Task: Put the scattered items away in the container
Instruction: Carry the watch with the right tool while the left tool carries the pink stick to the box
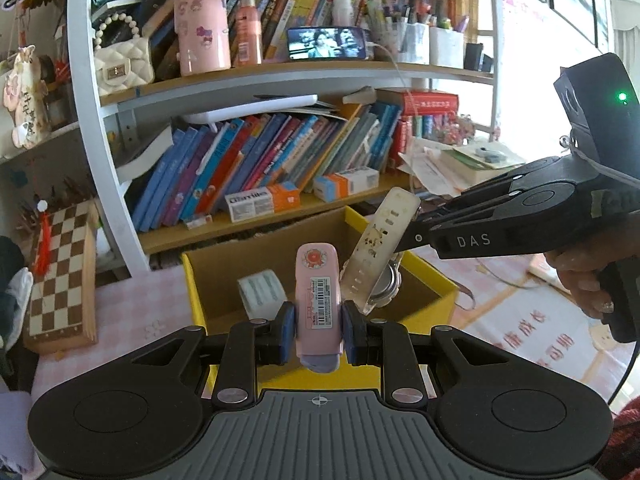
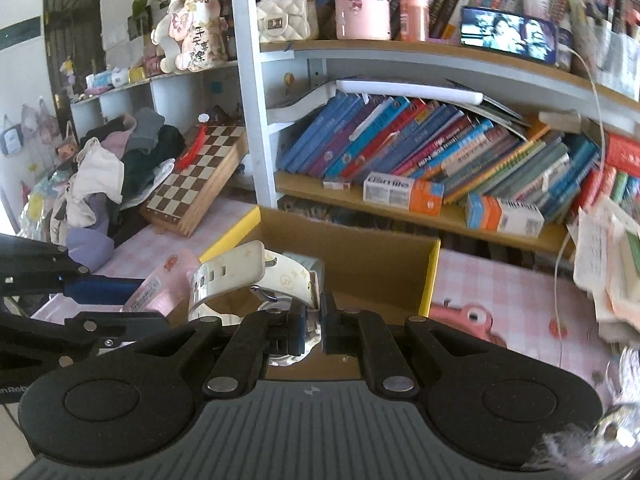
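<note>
My left gripper [image 1: 319, 330] is shut on a pink oblong case [image 1: 318, 292] with a barcode label, held over the open yellow cardboard box [image 1: 192, 288]. My right gripper [image 2: 310, 330] is shut on a white-strapped wristwatch [image 2: 240, 276], gripping it at the metal case. In the left wrist view the right gripper [image 1: 416, 236] comes in from the right and the watch [image 1: 376, 256] hangs above the box, close beside the pink case. In the right wrist view the pink case [image 2: 160, 284] and the box [image 2: 432, 276] show. A white roll [image 1: 262, 288] lies inside the box.
A bookshelf [image 1: 280, 72] full of books stands right behind the box. A folded chessboard [image 1: 60, 276] leans at the left. Clothes [image 2: 108, 176] pile beyond it. Papers [image 2: 612, 264] stack at the right. The table has a pink checked cloth [image 2: 500, 292].
</note>
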Demonstrator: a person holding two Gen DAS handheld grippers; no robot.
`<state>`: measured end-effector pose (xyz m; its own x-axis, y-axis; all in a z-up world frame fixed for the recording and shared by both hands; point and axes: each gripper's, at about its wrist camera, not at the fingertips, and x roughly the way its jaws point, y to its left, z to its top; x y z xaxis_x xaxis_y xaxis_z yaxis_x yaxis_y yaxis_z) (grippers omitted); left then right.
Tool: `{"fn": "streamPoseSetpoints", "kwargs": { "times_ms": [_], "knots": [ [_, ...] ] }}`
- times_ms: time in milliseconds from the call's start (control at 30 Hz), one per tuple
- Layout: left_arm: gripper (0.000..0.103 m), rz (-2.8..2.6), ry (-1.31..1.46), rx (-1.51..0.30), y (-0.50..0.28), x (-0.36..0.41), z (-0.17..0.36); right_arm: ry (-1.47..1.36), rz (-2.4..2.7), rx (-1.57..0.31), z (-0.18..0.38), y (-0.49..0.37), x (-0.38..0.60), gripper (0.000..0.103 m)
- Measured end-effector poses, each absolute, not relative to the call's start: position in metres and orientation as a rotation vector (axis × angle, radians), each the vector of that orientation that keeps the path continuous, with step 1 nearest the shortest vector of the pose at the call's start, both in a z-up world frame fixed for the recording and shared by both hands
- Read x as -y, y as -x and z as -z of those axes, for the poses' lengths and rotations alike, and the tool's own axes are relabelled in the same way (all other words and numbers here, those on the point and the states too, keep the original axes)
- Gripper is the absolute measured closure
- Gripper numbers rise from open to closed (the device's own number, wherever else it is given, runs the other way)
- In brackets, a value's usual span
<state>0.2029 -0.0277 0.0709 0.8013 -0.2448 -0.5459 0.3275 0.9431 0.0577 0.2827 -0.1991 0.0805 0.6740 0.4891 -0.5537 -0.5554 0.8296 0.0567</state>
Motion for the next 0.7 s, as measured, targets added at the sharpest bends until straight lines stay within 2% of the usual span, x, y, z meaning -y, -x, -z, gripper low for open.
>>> {"fn": "streamPoseSetpoints", "kwargs": {
  "times_ms": [400, 700],
  "knots": [
    [0.080, 0.259, -0.135, -0.678, -0.267, 0.022, -0.054, 0.251, -0.650, -0.638, -0.060, -0.349, 0.183, 0.096],
    [0.080, 0.272, -0.161, -0.834, -0.302, 0.022, -0.026, 0.366, -0.674, -0.718, -0.031, -0.391, 0.167, 0.096]
  ]
}}
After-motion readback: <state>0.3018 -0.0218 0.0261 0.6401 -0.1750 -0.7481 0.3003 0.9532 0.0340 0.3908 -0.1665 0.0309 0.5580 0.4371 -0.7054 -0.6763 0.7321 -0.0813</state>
